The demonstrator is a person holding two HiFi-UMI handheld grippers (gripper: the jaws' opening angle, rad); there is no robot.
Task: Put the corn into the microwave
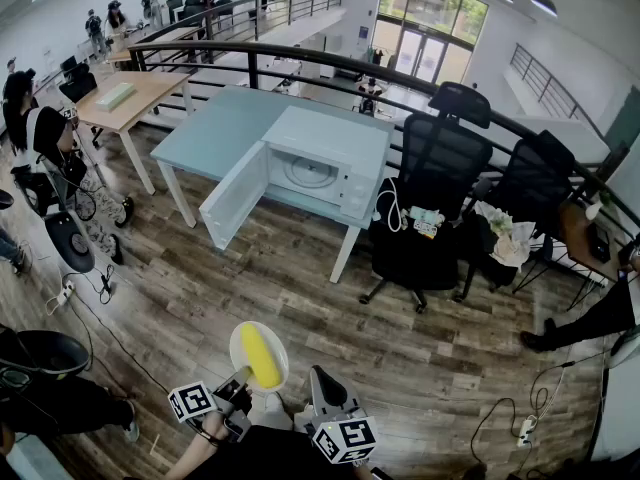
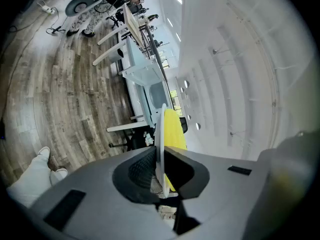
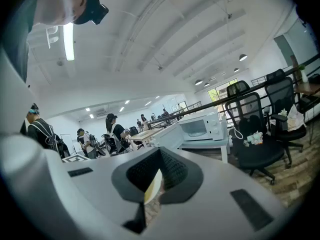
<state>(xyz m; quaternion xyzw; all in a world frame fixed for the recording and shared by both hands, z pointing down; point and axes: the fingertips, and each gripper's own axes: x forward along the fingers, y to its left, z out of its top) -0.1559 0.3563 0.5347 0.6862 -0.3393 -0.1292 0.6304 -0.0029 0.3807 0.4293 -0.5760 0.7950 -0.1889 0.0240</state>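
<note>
Yellow corn (image 1: 262, 356): lies loose on a white plate (image 1: 238, 346), well apart from the microwave (image 1: 345, 163), which stands on the table (image 1: 215, 118).
Left gripper (image 2: 161, 159): pinches the plate by its rim only. In the left gripper view we see the plate edge-on between the jaws, with the corn against one face.
Right gripper (image 3: 152, 184): jaws drawn together on nothing we can name. We cannot identify a pale sliver low in the slit. In the head view it rides beside the plate without touching it.
Microwave door (image 1: 233, 198): swung wide open; the cavity shows only its turntable.
Risk, roll: nothing pins the corn down, so we judge that any tilt of the plate would roll it off onto the wooden floor (image 1: 300, 298).
Risk, grip: a one-edge pinch on a smooth plate could let it pivot or slip under the load.
Risk, entry: the plate rim could clip the open door or the cavity frame and jolt the corn off.
Risk, path: the office chair (image 1: 430, 198) stands just beside the table, so we would approach from the door side.
</note>
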